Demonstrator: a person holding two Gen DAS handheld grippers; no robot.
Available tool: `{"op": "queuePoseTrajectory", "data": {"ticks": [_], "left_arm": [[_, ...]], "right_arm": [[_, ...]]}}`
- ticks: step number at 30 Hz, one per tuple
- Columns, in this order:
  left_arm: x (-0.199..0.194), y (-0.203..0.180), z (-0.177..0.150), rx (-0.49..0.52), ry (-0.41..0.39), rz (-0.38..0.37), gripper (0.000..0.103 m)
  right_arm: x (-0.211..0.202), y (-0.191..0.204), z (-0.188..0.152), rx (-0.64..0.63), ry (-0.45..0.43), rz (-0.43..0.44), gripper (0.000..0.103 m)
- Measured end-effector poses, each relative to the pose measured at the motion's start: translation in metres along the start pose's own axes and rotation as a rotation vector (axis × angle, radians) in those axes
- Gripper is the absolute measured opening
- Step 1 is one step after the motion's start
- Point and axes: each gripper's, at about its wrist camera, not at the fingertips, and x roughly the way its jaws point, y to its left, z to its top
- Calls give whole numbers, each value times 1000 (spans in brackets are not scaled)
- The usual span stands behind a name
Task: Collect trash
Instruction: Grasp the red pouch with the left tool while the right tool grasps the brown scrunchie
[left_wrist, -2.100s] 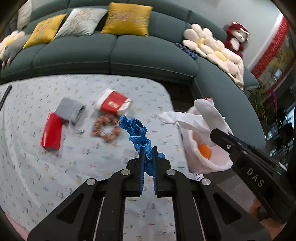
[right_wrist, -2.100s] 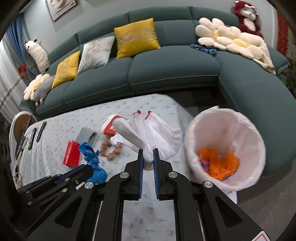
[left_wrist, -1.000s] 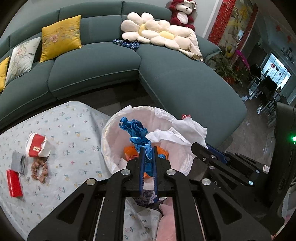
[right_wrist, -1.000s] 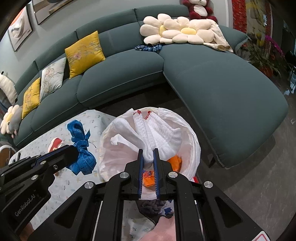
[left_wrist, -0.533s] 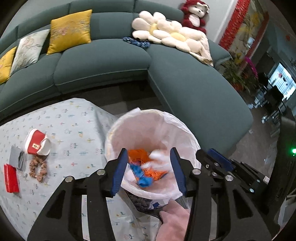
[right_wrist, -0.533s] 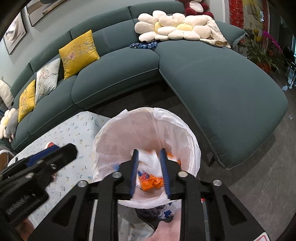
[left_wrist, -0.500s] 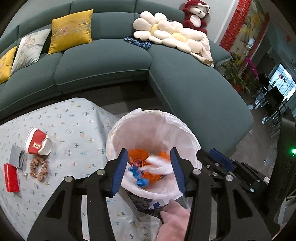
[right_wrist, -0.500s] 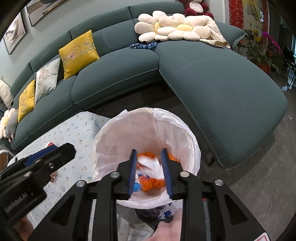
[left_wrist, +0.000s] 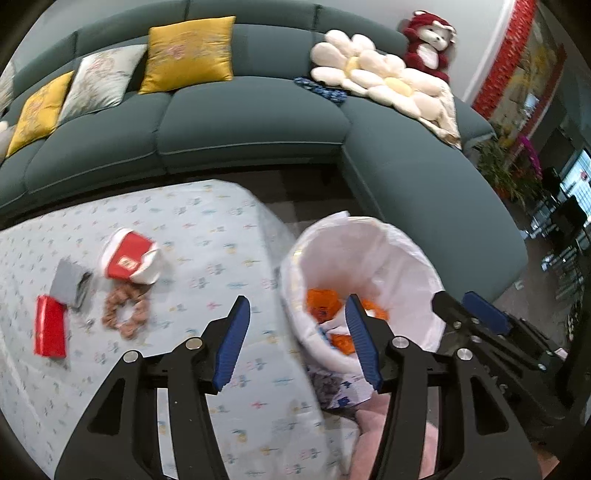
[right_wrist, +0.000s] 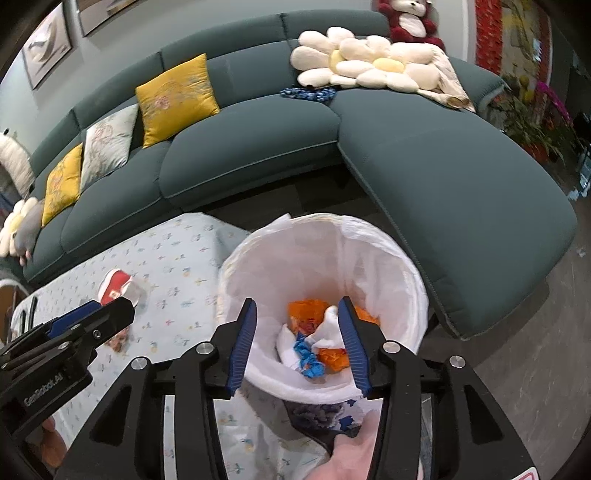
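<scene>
while above the bin (right_wrist: 384, 266) | right gripper (right_wrist: 298, 334) jaws opening, empty | left gripper (left_wrist: 295, 334) likewise (nothing held)

You've got a teal sectional sofa (right_wrist: 258, 155) wrapping the bkgd. On it: 2 yellow cushions (right_wrist: 175, 98), 1 pale patterned cushion (right_wrist: 109, 142) btwn them, a flower-shaped pillow (right_wrist: 362, 64) at the corner w/ a red plush toy (right_wrist: 410, 20) just behind it. A small blue patterned cloth (right_wrist: 308, 93) lies beside the pillow. Framed pics (right_wrist: 48, 40) hang on the wall, upper left. Potted plants w/ pink blooms (left_wrist: 517, 166) stand far right. Floor (right_wrist: 524, 354) is dark.
</scene>
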Motion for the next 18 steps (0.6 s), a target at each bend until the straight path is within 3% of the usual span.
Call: {"op": "queuePoseTrajectory", "data": {"ticks": [3,18], "left_arm": [[-8,21,-6,-23,-9,37,57],[-37,136,-44,-161,-16,197,60]], "right_arm": [[-4,16,-6,-19,0,11,51],[-4,115,-38,-195,33,50,60]]}}
